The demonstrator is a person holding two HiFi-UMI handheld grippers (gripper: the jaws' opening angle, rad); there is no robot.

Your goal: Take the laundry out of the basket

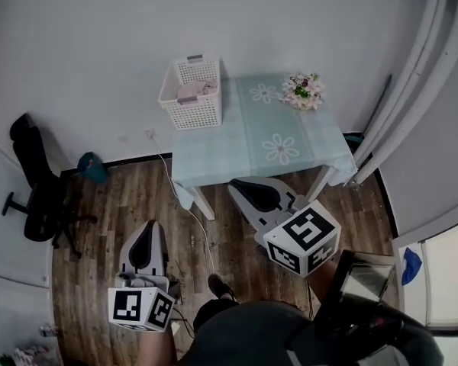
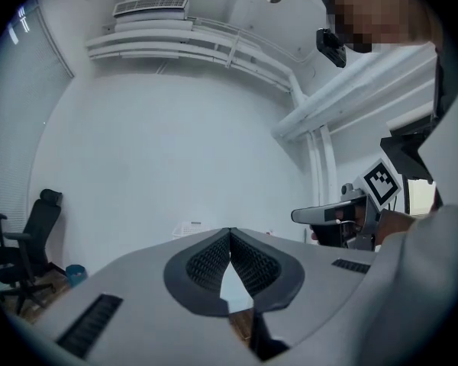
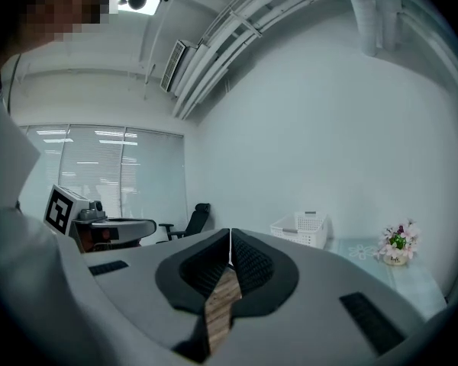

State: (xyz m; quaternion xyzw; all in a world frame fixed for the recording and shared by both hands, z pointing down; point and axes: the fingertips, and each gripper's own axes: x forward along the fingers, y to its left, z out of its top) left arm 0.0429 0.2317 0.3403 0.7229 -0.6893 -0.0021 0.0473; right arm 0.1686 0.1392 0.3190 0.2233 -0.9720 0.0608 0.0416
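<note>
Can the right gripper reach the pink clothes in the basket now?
Probably not yet: the right gripper, shut, hangs short of the table, and the basket sits at its far corner. Nothing blocks it.

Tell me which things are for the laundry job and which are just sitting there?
For the job: basket, pink laundry in it, left hand-held gripper, right hand-held gripper.
Just sitting there: table, flowers, office chair.
</note>
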